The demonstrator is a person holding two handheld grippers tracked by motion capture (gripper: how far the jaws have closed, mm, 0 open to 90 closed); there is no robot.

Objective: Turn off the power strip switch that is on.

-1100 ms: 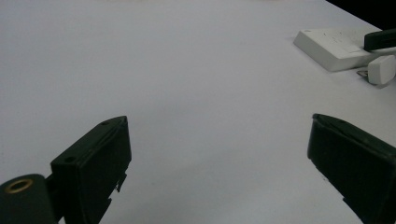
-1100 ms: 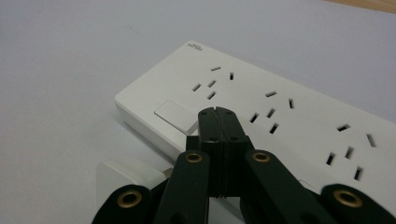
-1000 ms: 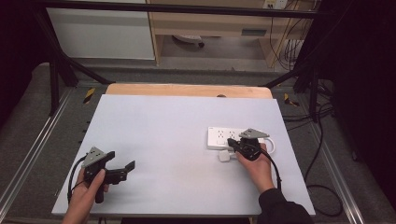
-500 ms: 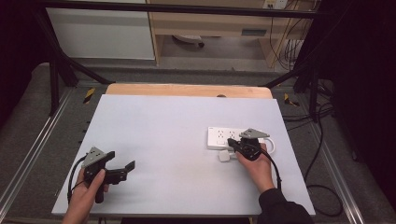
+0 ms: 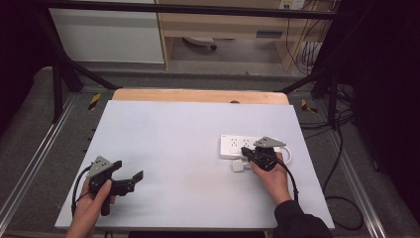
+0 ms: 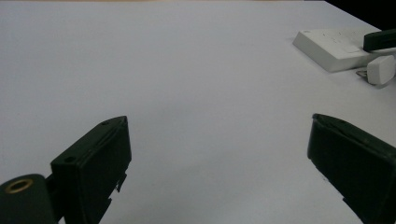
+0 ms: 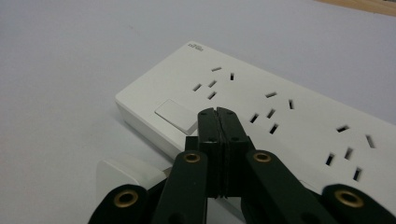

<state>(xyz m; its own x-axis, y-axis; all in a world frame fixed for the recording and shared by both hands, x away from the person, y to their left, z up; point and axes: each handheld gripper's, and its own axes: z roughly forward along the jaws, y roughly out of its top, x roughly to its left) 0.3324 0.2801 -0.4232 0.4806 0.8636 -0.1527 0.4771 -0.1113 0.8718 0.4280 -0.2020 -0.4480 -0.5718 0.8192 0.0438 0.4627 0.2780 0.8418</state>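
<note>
The table [image 5: 188,148] takes up most of what lies under me, a wide pale sheet with a wooden edge at the far side. Nothing on it has shifted over the last second: both my hands sit where they sat, and the things near my right hand lie just as they lay.

On the right half lies the white power strip [image 5: 240,147], flat, its sockets facing up and its switch at the end nearest my right gripper. Just beside its near edge lies a small white plug [image 5: 238,166], off the strip and not in any socket.

My right gripper [image 7: 218,114] hovers over the switch end of the strip, its jaws pressed tight together with nothing between them. My left gripper [image 5: 130,178] rests well apart from all this at the near left of the table, jaws spread wide over bare surface.

Since nothing has moved, I judge no step is under way; the plug looks like the likeliest thing to pick up, and my right jaws would have to open first.
</note>
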